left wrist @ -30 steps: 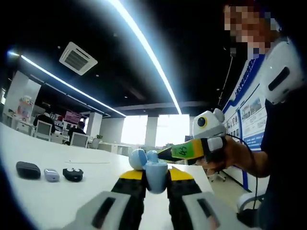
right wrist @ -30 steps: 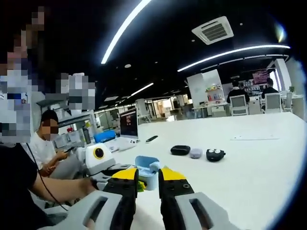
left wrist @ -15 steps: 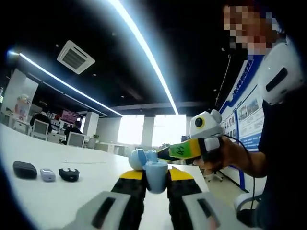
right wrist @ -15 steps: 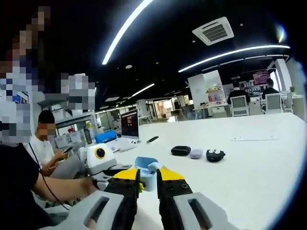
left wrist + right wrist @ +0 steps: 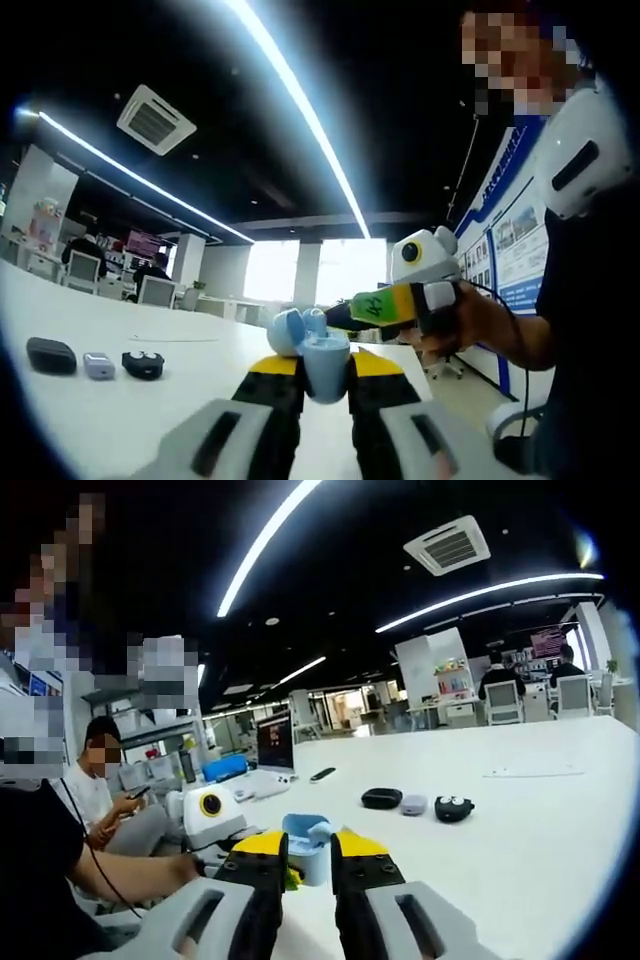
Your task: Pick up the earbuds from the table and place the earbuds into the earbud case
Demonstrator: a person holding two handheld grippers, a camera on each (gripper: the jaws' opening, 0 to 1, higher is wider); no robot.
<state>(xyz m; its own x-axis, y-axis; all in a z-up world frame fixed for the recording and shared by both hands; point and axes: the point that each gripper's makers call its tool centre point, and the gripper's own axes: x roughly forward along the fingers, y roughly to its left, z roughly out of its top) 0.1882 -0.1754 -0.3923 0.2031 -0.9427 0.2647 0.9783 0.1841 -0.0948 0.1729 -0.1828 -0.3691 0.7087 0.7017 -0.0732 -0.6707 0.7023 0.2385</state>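
Blue earbud case [image 5: 322,362], lid open, clamped in left tool [image 5: 325,372] at lower centre above white bench [image 5: 120,400]. Right tool [image 5: 307,852] nearly closed beside case; grip unclear.

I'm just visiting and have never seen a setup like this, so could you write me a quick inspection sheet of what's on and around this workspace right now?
Surface: long white table, mostly bare.
Job's things: light blue earbud case, lid open, clamped in the left gripper; whether any earbud is inside cannot be told.
Clutter: three small items in a row on the table: a black case, a grey case and a black open case; a sheet of paper; a laptop.
Grippers: left shut on the case; right gripper nearly closed, its tips at the blue case.
Cables: a thin dark cable near the person's hand.
Surroundings: open office with ceiling light strips, an air vent, chairs and seated people.
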